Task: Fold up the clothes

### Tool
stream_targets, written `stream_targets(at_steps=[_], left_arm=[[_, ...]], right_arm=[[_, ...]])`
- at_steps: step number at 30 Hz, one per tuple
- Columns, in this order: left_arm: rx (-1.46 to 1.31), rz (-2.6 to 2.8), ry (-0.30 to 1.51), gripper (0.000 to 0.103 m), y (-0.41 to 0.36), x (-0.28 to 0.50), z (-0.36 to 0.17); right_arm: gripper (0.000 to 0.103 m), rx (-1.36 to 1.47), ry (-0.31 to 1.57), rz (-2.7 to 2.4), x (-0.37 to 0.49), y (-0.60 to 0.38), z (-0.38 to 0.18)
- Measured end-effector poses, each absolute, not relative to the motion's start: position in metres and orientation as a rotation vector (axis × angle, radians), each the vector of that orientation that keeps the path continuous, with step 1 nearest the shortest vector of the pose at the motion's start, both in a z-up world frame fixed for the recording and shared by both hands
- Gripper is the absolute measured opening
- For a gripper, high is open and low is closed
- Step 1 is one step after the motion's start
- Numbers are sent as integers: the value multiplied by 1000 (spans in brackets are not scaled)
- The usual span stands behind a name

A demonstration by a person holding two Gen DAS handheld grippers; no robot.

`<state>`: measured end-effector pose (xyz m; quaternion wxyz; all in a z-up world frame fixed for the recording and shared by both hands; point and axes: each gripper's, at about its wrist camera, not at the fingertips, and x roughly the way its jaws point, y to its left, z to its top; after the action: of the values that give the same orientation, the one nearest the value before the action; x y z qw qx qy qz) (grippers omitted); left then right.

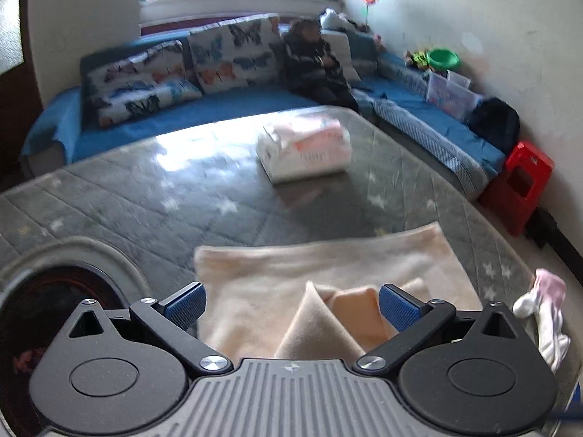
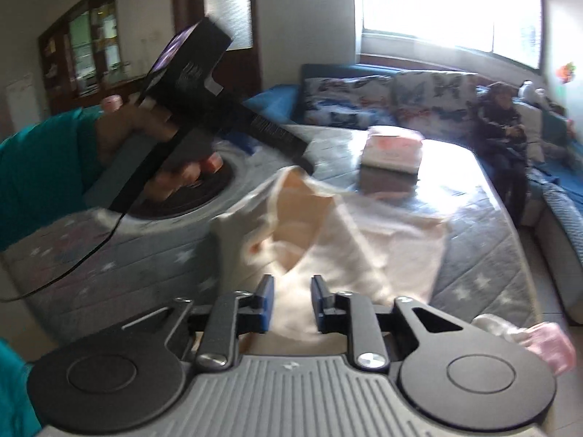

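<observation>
A cream garment [image 1: 277, 276] lies on the grey quilted table [image 1: 145, 196], with one corner folded over as a peach-lined flap [image 1: 328, 320]. My left gripper [image 1: 291, 306] is open wide above that flap, its blue pads clear of the cloth. In the right wrist view the same garment [image 2: 364, 240] is bunched and blurred, with a raised corner near the left gripper's [image 2: 302, 160] tips; a hand in a teal sleeve [image 2: 43, 167] holds that tool. My right gripper [image 2: 291, 304] stands narrowly open at the near hem, with cloth in the gap that the pads do not visibly press.
A folded white and pink stack [image 1: 304, 153] sits mid-table. A pink and white garment [image 1: 543, 313] hangs at the right edge. A dark round opening [image 1: 54, 313] is at the near left. A person [image 1: 313, 62] sits on the blue sofa beyond. A red stool [image 1: 521, 182] stands right.
</observation>
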<state>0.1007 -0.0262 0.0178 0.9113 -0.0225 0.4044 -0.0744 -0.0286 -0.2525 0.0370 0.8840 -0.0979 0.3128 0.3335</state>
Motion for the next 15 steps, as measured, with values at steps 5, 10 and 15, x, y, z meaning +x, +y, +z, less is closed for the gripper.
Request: stream_targets(at_steps=[5,10,15], left_arm=[[-85,-215,901,59,-18,91,-4],[-132,-244,907,17,-2,72,-6],[-137,-257,870,14,8,44,4]], right_arm=[[26,-217,645,634,7,-249,34],[33,-223,650,613,46,-233,24],[42,-228,665,644,73,-204,12]])
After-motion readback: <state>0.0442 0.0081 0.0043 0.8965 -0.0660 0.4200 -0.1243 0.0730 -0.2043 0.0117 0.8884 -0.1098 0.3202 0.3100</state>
